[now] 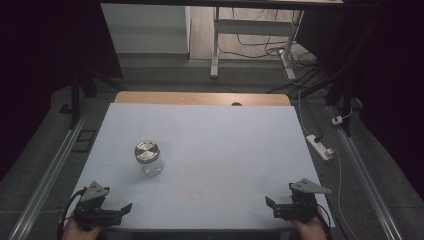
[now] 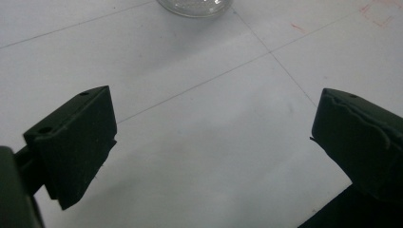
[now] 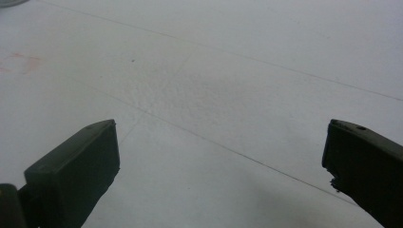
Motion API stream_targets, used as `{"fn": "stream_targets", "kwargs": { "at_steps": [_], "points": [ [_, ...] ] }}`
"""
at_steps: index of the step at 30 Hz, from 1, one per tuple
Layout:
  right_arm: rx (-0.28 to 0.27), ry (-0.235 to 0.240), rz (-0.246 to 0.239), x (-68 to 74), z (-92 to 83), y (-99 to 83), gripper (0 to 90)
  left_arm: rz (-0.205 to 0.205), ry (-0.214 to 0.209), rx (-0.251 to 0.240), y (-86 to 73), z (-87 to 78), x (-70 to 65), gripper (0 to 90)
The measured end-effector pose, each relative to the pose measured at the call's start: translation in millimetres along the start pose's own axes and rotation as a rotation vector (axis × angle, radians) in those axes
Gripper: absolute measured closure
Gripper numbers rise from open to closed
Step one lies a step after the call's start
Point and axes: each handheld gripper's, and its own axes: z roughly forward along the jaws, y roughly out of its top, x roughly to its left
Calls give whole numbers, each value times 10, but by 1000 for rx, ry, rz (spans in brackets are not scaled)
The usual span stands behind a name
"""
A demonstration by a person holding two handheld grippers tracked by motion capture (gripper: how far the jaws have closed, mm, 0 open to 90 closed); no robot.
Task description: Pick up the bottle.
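The left gripper (image 1: 121, 209) is sitting at the near left corner of the desk (image 1: 225, 135), a hand (image 1: 79, 230) wrapping its grip, and its jaws are standing wide apart with nothing between them. In the left gripper view the same gripper (image 2: 211, 137) is looking across bare white surface toward the jar (image 2: 196, 5), whose glass base is just peeking in at the top edge. The right gripper (image 1: 271, 206) is resting at the near right corner, also released, jaws spread and holding nothing; the right gripper view is showing this gripper (image 3: 221, 152) over plain desk.

The jar (image 1: 148, 158) is standing upright on the left half of the desk, well ahead of the left gripper and far from the right one. It is a short, clear glass jar with a round, shiny metal lid (image 1: 147, 151) closing its top (the lid is showing faint concentric rings). What it holds I cannot tell.

The desk is wearing a pale, bluish-white cover crossed by thin straight lines, with faint reddish marks (image 2: 375, 12) here and there; a strip of bare wood (image 1: 202, 98) is showing along the far edge. Beyond it, grey floor is stretching out, cables (image 1: 300, 65) are trailing across it, a white power strip (image 1: 320, 146) is lying to the right, and the white legs of another table (image 1: 216, 45) are standing at the back. The room's sides are lying in darkness.
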Motion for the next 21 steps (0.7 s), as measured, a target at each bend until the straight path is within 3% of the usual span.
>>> {"fn": "stream_targets", "kwargs": {
  "at_steps": [11, 21],
  "points": [
    [19, 25, -22, 13, 19, 5, 0, 21, -6, 27, 14, 26, -20, 21],
    [23, 28, -32, 20, 24, 6, 0, 13, 4, 50, 24, 44, -16, 9]
  ]
}}
